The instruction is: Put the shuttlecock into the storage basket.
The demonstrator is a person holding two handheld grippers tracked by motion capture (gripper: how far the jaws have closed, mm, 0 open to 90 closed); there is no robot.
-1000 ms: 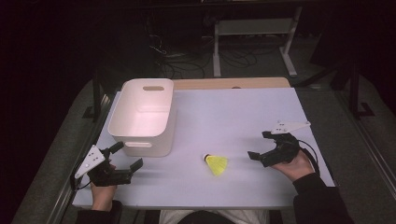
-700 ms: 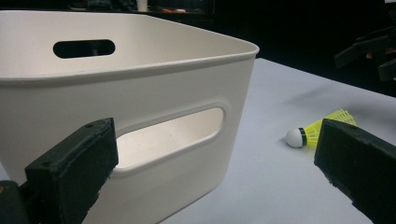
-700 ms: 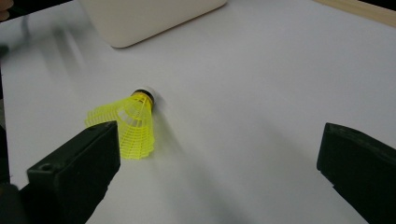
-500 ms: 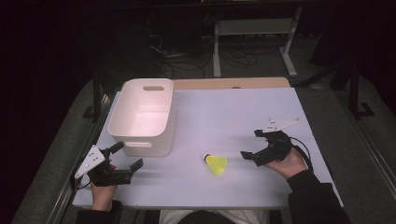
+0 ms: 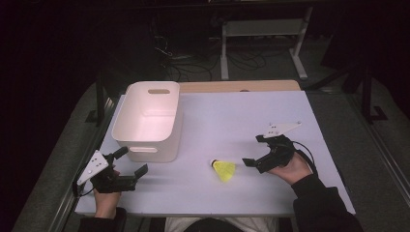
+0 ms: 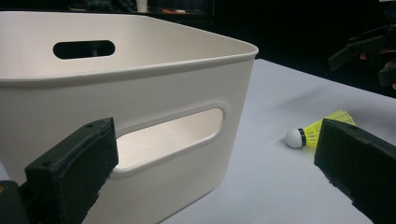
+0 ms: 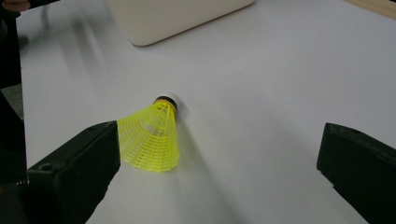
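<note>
A yellow shuttlecock (image 5: 225,170) with a white cork lies on its side on the white table (image 5: 232,121), front centre. My right gripper (image 5: 254,151) is open just to its right, jaws pointing at it. In the right gripper view the shuttlecock (image 7: 152,135) lies beside the left jaw of that gripper (image 7: 219,144), skirt toward me, not touched. My left gripper (image 5: 131,162) is open near the front left, just before a white bin (image 5: 150,121). In the left gripper view the bin (image 6: 140,84) is close between the wide jaws of the left gripper (image 6: 217,140), and the shuttlecock (image 6: 317,133) lies beyond.
The bin is empty, with handle slots in its end walls. A wooden strip (image 5: 241,86) runs along the table's far edge. Dark floor with cables and a metal stand (image 5: 261,29) lies behind. The bin's near corner (image 7: 173,16) shows in the right gripper view.
My right gripper has moved left and a little toward the front, closing in on the shuttlecock. The left gripper, the bin and the shuttlecock have stayed put.
</note>
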